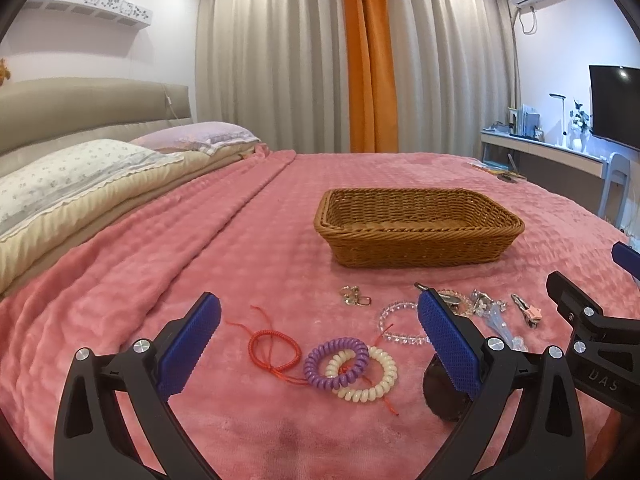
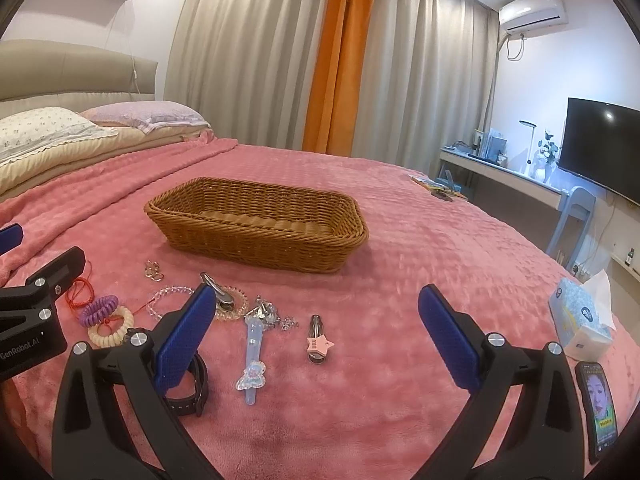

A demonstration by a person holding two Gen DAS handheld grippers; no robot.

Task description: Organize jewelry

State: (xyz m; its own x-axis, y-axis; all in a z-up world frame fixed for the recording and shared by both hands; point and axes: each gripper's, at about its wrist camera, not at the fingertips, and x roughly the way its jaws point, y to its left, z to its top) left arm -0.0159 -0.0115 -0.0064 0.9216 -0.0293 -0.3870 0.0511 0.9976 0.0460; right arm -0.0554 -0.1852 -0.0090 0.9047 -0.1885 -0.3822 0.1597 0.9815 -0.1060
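Observation:
An empty wicker basket sits on the pink blanket. In front of it lies scattered jewelry: a red cord bracelet, a purple coil tie over a cream coil tie, a clear bead bracelet, gold earrings, a pink star clip, a blue hair clip and a black watch. My left gripper hangs open just above the coil ties. My right gripper is open above the star clip.
Pillows and a headboard lie far left. A tissue pack and a phone rest on the blanket at the right. A desk, a chair and a TV stand past the bed's right edge.

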